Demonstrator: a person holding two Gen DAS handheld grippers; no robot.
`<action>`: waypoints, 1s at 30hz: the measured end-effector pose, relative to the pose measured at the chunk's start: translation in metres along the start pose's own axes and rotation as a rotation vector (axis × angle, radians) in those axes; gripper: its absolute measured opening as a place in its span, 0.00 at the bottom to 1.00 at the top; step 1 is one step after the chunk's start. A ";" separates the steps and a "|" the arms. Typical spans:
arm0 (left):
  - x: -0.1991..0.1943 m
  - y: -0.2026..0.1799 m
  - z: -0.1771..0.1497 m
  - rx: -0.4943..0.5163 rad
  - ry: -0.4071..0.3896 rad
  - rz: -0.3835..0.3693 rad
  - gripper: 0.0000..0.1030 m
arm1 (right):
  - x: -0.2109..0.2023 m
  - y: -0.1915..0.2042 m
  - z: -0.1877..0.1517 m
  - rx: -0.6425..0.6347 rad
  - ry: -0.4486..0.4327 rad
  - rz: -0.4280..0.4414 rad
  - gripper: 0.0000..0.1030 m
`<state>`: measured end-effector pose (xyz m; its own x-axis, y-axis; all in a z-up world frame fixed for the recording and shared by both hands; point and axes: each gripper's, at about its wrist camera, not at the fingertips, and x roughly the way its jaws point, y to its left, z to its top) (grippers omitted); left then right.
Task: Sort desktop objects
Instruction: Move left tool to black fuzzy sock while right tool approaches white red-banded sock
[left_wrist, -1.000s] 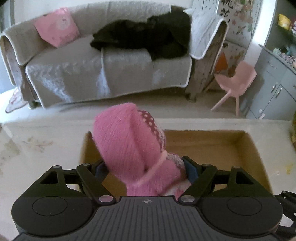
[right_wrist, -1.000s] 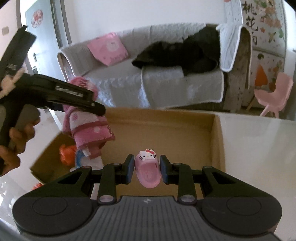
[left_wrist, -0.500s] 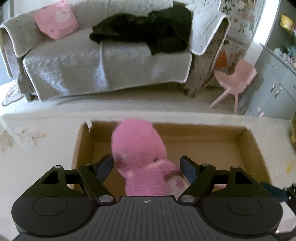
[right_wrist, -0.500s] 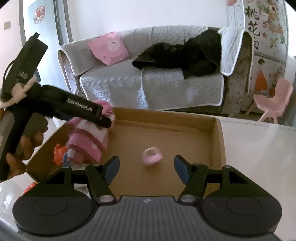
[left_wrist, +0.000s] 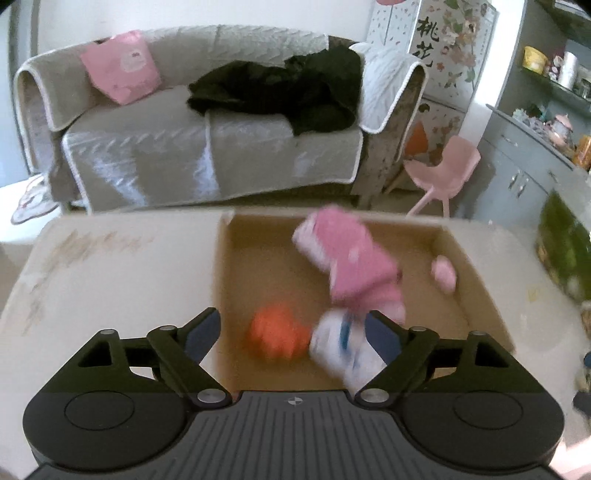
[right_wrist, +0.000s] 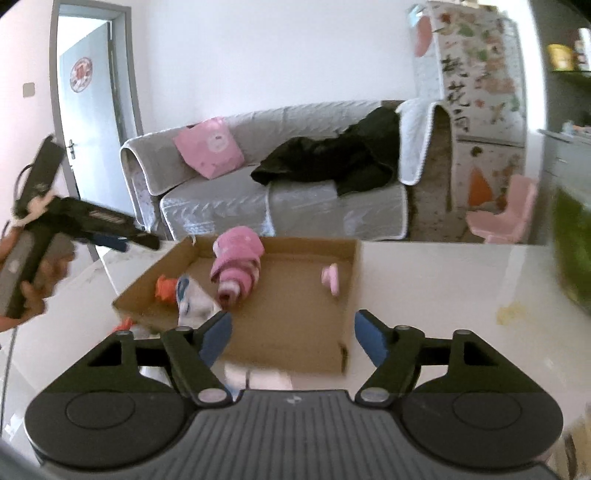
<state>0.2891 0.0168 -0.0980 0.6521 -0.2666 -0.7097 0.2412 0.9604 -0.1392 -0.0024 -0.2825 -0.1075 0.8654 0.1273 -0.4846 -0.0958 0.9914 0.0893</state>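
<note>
Both claws opening and empty, left claw (left_wrist: 293, 334), right claw (right_wrist: 291, 338), pink towel (right_wrist: 236, 271) in cardboard box (right_wrist: 295, 354), cabinet (left_wrist: 439, 55) lettered 桃花

Large black Chinese characters, 桃 above 花, run down the flowered panel of the white cabinet (left_wrist: 439, 55) in the upper right of the left wrist view. The printing on the left gripper (right_wrist: 107, 230) is too blurred to read.
</note>
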 end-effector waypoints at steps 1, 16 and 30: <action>-0.012 0.003 -0.018 -0.006 0.004 -0.009 0.91 | -0.009 0.002 -0.010 0.000 -0.002 -0.019 0.71; -0.073 -0.027 -0.155 0.039 0.101 -0.118 0.94 | -0.050 0.084 -0.078 0.027 -0.002 0.067 0.74; -0.067 -0.039 -0.165 0.073 0.091 -0.106 0.95 | -0.043 0.100 -0.113 0.006 0.026 0.054 0.75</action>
<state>0.1174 0.0108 -0.1593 0.5529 -0.3547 -0.7540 0.3589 0.9180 -0.1686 -0.1048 -0.1857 -0.1757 0.8459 0.1810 -0.5017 -0.1386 0.9829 0.1210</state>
